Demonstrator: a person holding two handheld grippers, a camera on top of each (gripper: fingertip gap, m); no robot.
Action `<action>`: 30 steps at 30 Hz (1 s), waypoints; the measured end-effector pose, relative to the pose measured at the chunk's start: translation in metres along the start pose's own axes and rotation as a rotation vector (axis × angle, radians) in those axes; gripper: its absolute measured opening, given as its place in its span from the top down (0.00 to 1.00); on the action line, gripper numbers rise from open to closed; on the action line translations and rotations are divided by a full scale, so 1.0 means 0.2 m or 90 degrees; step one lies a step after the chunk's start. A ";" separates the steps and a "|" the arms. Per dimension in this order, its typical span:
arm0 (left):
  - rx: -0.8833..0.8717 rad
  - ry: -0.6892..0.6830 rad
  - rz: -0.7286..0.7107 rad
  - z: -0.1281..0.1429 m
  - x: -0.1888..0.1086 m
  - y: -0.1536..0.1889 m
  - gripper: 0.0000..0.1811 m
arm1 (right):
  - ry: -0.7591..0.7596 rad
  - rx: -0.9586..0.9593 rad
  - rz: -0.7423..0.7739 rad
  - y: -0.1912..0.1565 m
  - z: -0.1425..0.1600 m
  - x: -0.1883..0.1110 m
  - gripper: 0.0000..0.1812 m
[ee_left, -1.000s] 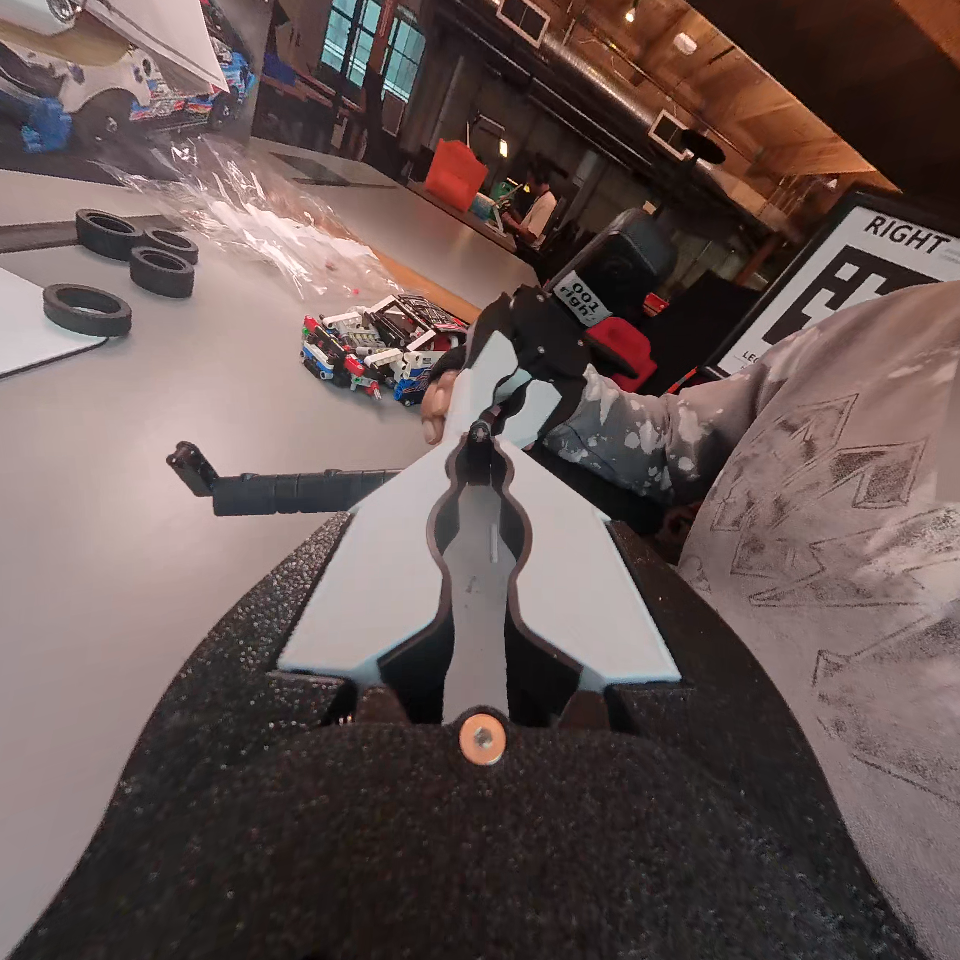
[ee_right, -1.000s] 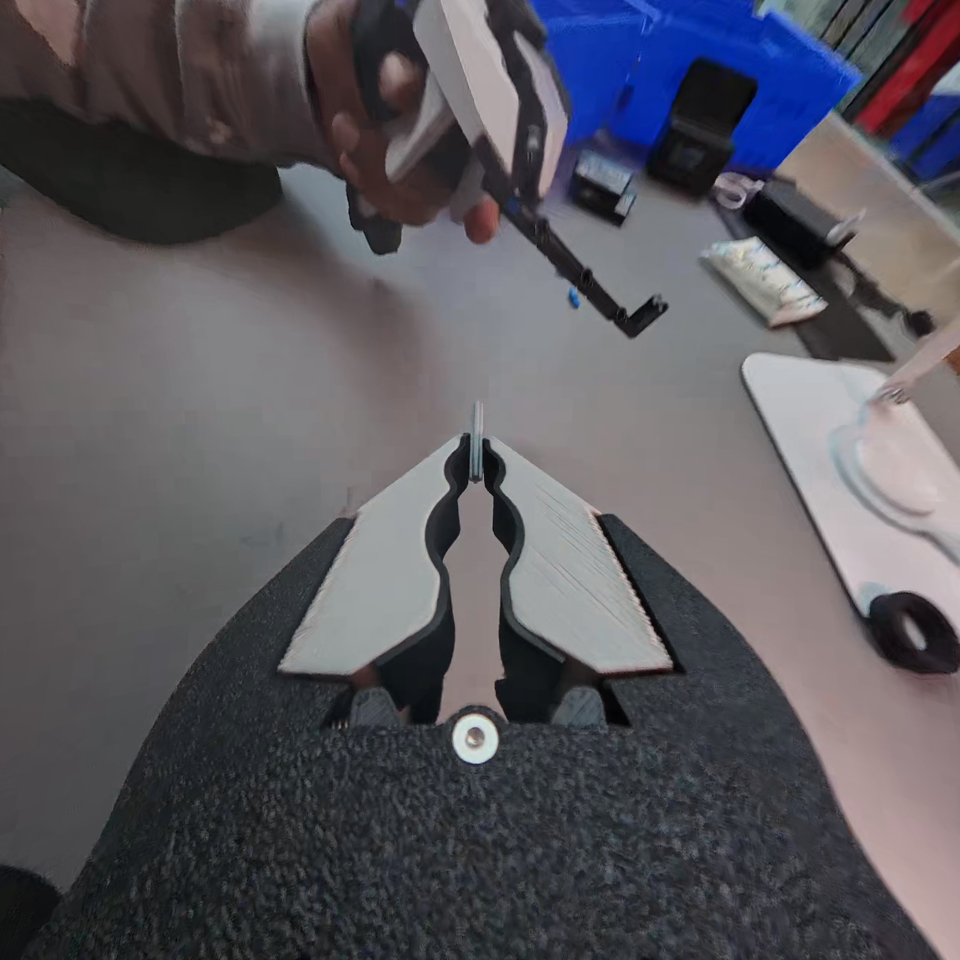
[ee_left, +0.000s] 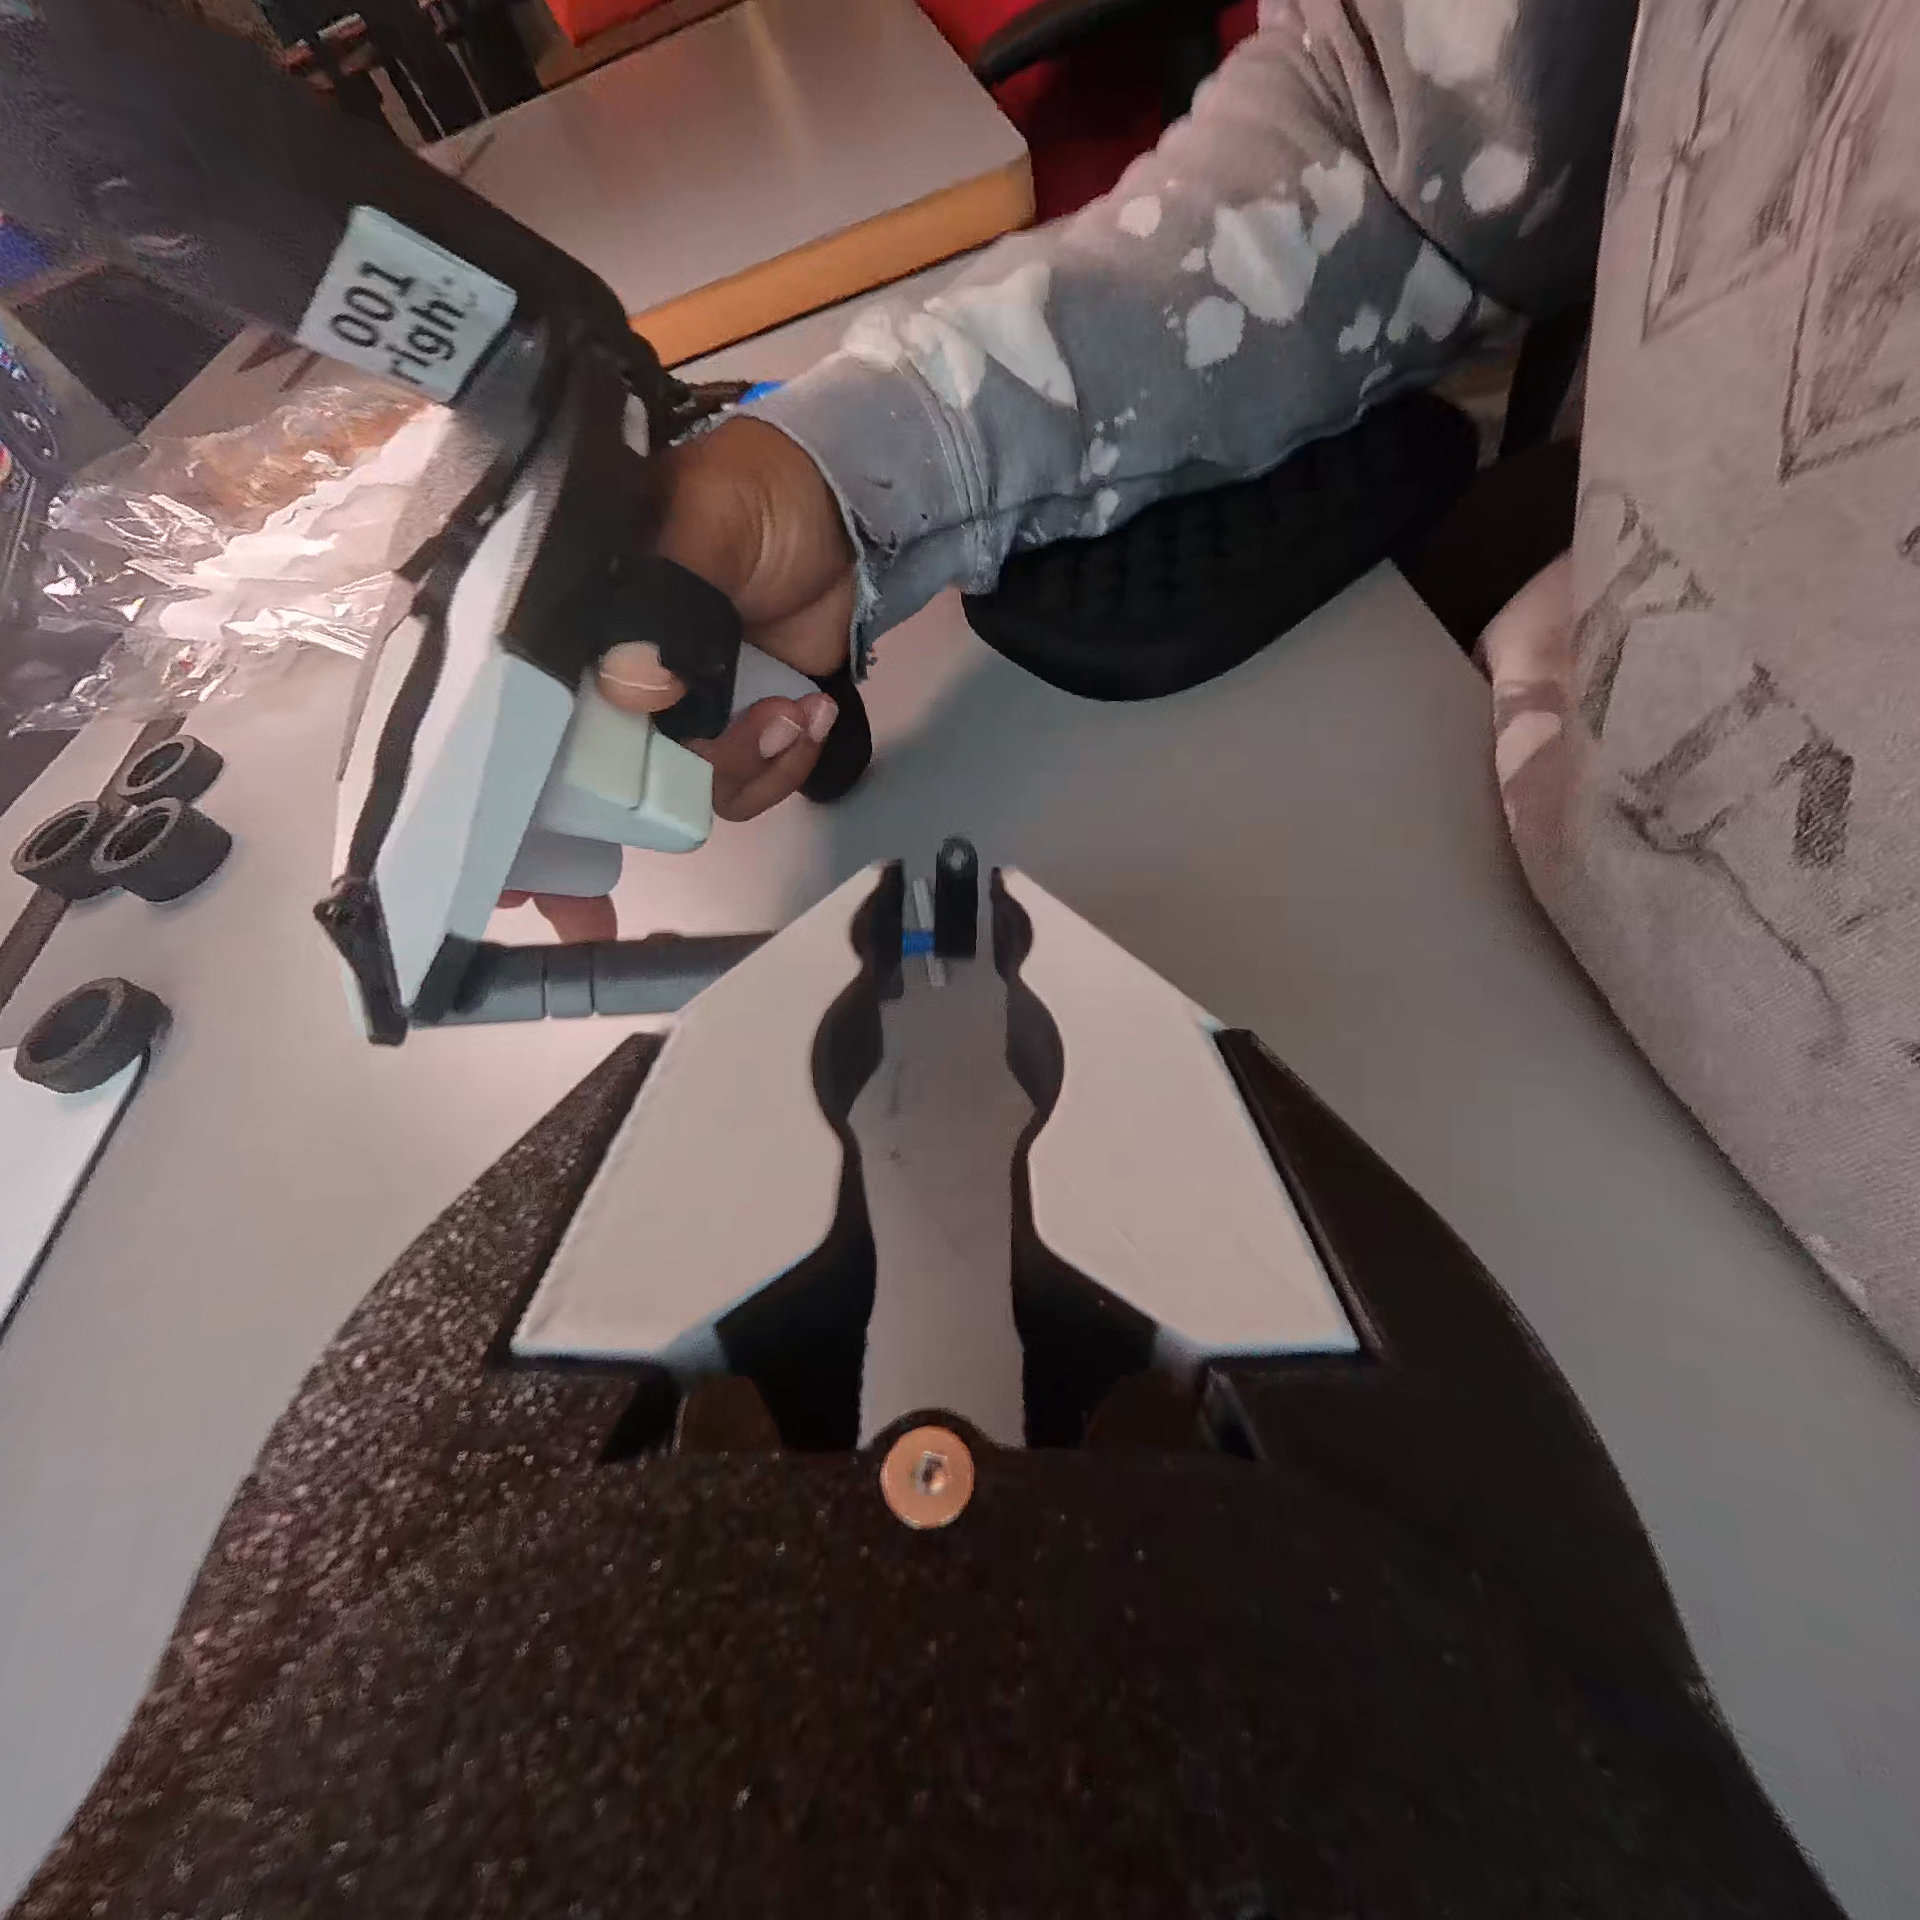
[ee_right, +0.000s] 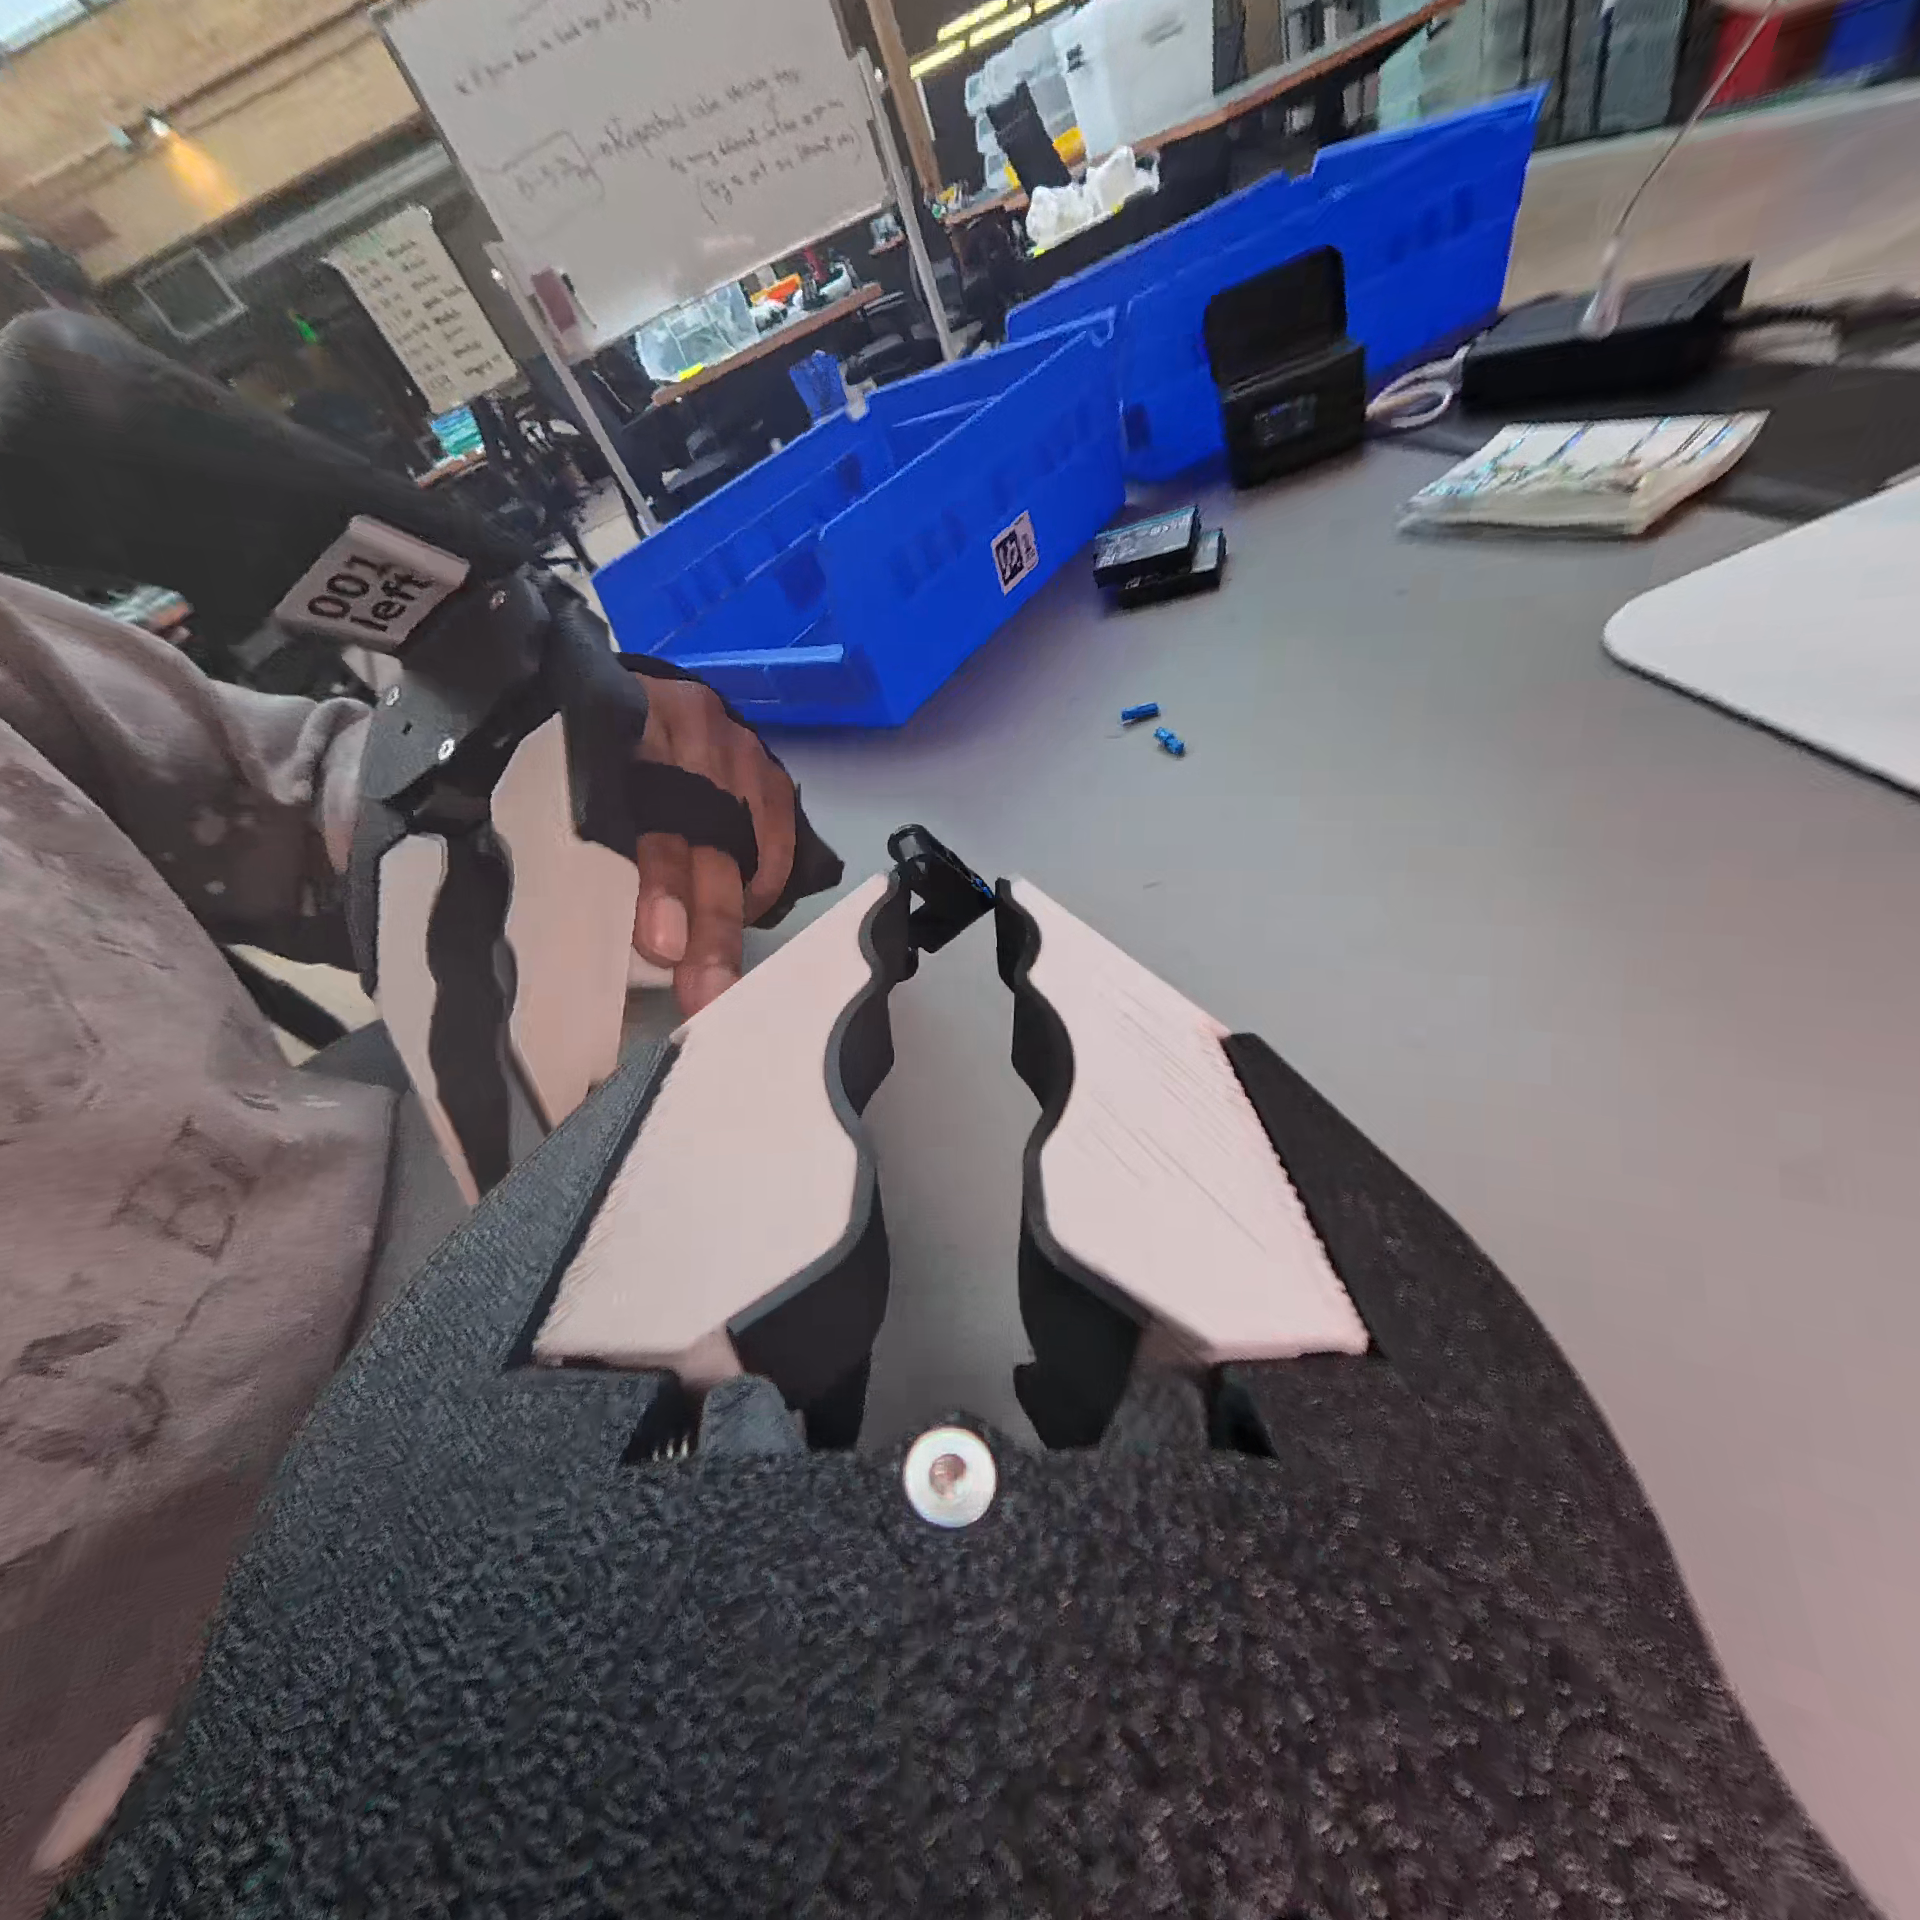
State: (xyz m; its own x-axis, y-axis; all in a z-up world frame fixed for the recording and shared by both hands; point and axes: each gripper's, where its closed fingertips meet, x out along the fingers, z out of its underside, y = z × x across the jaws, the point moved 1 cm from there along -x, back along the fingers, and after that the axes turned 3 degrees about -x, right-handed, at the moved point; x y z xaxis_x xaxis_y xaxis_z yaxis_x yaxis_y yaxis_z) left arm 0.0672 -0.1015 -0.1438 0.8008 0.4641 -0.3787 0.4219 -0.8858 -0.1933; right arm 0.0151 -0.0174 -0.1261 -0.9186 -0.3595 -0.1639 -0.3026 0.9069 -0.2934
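The right gripper point(ee_right: 943, 896) is clamping on the end of a black toy-brick beam point(ee_right: 940, 888). Both fingertips are pressing against it, and the part is sitting tilted, with a round eye sticking up past the tips. In the left wrist view, the same beam point(ee_left: 623, 971) is running level from the right gripper point(ee_left: 416, 987) across to the left gripper point(ee_left: 940, 894) and is hanging just above the grey table point(ee_left: 1247, 831).

The left gripper's jaws are standing narrowly apart around an upright black connector point(ee_left: 956, 899), with a small blue pin point(ee_left: 916, 940) showing beside it. It cannot be told whether the pads are gripping that connector. A hand point(ee_left: 758, 561) in a bleached grey sleeve point(ee_left: 1143, 312) is holding the right gripper.

Four black rubber tyres point(ee_left: 145, 831) are lying on the table beyond the right gripper, one of them beside the edge of a white mat point(ee_left: 42, 1143). A crumpled clear plastic bag point(ee_left: 208, 540) is lying farther back.

In the right wrist view, two loose blue pins point(ee_right: 1153, 727) are lying on the table ahead of the gripper. Blue bins point(ee_right: 883, 540), flat black packs point(ee_right: 1158, 561) and a booklet point(ee_right: 1579, 473) are sitting well beyond them.
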 end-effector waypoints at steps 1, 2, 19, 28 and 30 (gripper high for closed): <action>-0.045 0.037 0.011 -0.04 -0.03 -0.02 0.84 | 0.024 -0.025 0.018 0.01 -0.04 -0.02 0.91; -0.105 0.088 0.029 -0.08 -0.08 -0.05 0.79 | 0.048 -0.053 0.035 0.02 -0.07 -0.04 0.91; -0.304 0.139 -0.103 -0.05 -0.19 -0.35 0.97 | 0.123 -0.280 0.005 -0.26 -0.18 -0.02 0.89; -0.010 -0.061 -0.345 0.10 -0.18 -0.45 0.96 | 0.017 -0.257 0.109 -0.14 -0.12 0.03 0.89; 0.000 -0.071 -0.358 0.11 -0.18 -0.45 0.96 | -0.008 -0.293 0.130 -0.12 -0.10 0.03 0.94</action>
State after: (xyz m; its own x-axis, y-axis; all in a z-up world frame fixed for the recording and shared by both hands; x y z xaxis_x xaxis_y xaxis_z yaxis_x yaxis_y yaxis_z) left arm -0.0087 -0.0378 -0.1336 0.4035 0.8604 -0.3113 0.7698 -0.5031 -0.3927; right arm 0.0124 -0.0373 -0.1016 -0.9685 -0.1643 -0.1870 -0.1999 0.9610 0.1910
